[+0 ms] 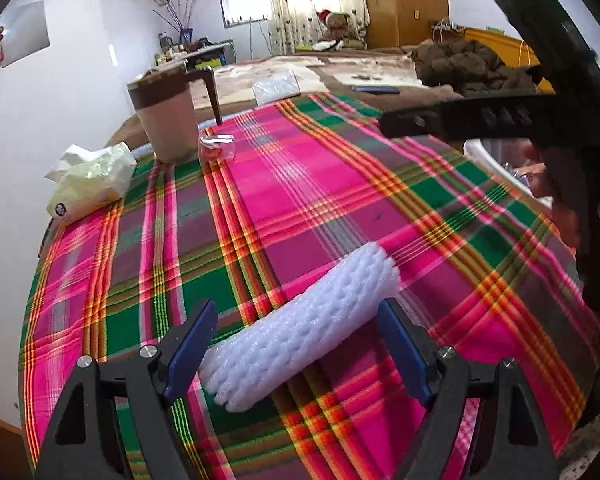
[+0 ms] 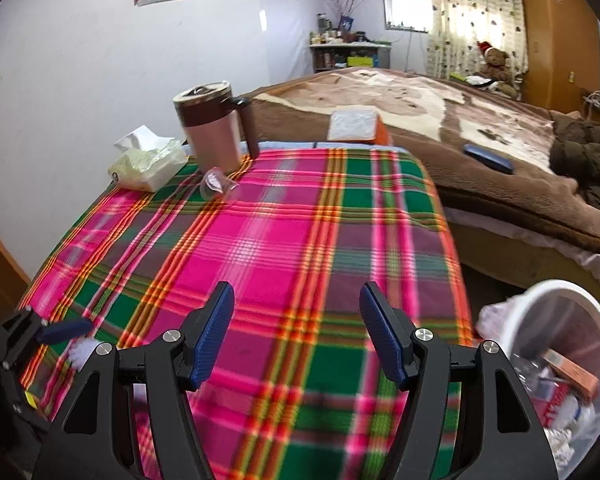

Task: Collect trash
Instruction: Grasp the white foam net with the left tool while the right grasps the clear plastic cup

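- White foam-mesh sleeve (image 1: 304, 328), a long netted tube of packing foam, lies flat and slantwise on the pink, green and orange plaid tablecloth (image 1: 300, 184), near the table's front edge
- By its look I judge it very light, soft and springy: it should crush readily under the pads, is unlikely to slip, and nothing about it seems fragile
- Best hold, to my mind, is across the tube's middle, pinching the short way so both walls fold together; an end grip would likely let the rest droop
- Left gripper (image 1: 300, 350) has its jaws spread wide, one blue pad on either side of the sleeve, which crosses the gap diagonally; whether either pad touches the foam I cannot tell
- Right gripper (image 2: 298, 336) hangs over bare cloth with jaws spread and nothing between them
- White round plastic bin (image 2: 572, 300) stands off the table's right side with wrappers and a box inside, a likely place for the sleeve
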Demonstrator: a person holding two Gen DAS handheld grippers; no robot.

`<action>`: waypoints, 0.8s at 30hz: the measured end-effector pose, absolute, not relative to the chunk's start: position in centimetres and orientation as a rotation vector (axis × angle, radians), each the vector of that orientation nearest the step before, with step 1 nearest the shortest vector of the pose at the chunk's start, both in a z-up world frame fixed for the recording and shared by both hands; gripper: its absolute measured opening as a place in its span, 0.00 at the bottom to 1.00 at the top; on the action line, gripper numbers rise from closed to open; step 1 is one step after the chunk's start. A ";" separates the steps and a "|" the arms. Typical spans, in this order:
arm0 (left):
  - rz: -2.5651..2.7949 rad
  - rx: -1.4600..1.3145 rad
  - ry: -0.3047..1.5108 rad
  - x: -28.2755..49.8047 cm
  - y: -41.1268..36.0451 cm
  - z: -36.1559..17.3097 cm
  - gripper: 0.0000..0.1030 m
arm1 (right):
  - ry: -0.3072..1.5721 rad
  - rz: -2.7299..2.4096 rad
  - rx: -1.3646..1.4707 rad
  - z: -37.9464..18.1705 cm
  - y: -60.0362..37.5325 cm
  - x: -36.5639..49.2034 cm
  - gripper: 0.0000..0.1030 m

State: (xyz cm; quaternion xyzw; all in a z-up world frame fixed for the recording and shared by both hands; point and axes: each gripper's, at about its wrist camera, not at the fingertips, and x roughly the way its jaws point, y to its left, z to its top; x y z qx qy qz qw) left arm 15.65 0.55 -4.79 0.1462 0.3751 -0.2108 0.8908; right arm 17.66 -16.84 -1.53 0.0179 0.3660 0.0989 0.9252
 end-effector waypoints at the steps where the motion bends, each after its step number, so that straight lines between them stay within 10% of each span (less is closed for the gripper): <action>1: -0.438 0.295 0.781 16.0 0.7 -4.9 0.81 | 0.757 0.213 0.039 -1.7 -16.7 18.1 0.65; 14: -0.414 0.165 0.835 19.4 3.1 -5.1 0.39 | 0.802 0.293 0.029 -2.5 -13.7 23.5 0.65; 24: -0.247 -0.013 0.867 23.8 7.7 -5.5 0.36 | 0.811 0.395 -0.028 -3.0 -10.6 27.3 0.65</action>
